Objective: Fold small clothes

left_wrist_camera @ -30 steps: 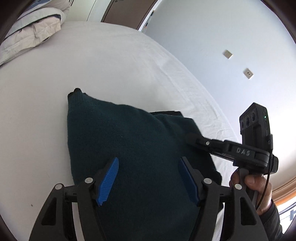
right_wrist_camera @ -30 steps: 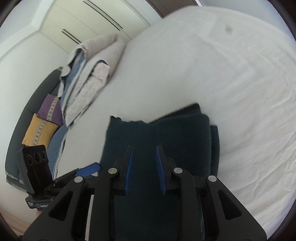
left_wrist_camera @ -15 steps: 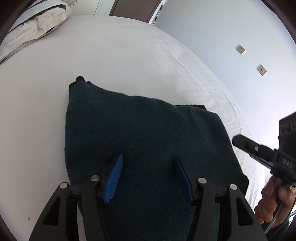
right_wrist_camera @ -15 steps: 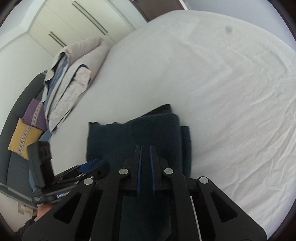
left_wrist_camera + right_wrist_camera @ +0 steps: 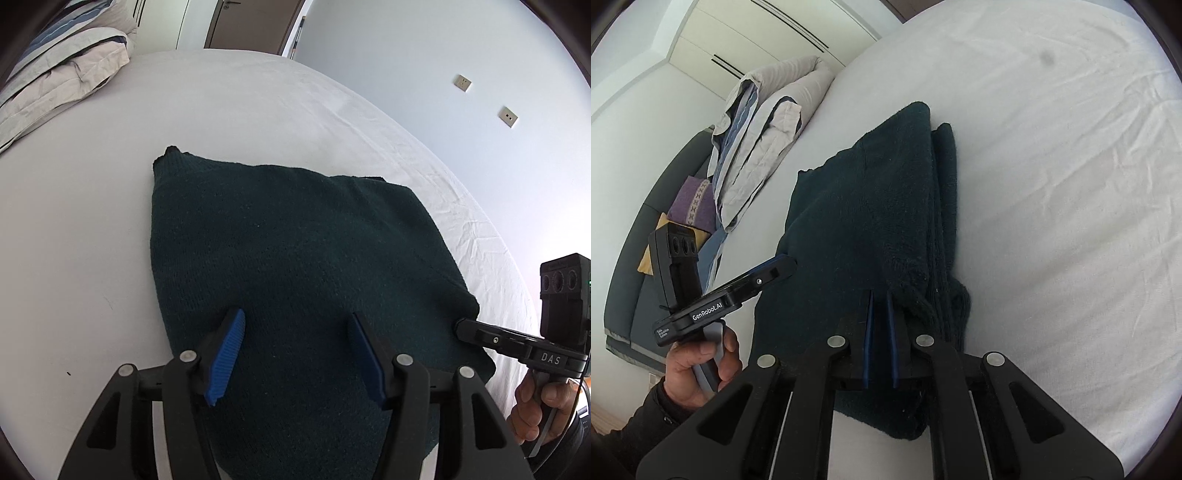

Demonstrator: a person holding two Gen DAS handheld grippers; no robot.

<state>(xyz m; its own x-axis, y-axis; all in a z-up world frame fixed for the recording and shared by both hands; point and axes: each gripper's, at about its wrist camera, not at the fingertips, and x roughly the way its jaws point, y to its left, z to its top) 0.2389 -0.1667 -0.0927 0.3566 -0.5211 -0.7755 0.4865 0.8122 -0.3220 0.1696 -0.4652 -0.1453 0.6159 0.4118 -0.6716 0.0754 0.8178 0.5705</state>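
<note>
Dark green knit sweater [image 5: 295, 266] lies folded on the bed [image 5: 240, 103]. Left claw [image 5: 295, 354], spread wide, hovers over the sweater's near edge. Right claw [image 5: 880, 325], nearly closed, holds nothing beside its right edge.

Folded dark-green sweater [image 5: 295, 258], flat on bed

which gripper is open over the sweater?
The left gripper: its blue fingers stand wide apart above the dark green sweater, holding nothing. The right gripper has its fingers nearly together, at the sweater's folded edge.
</note>
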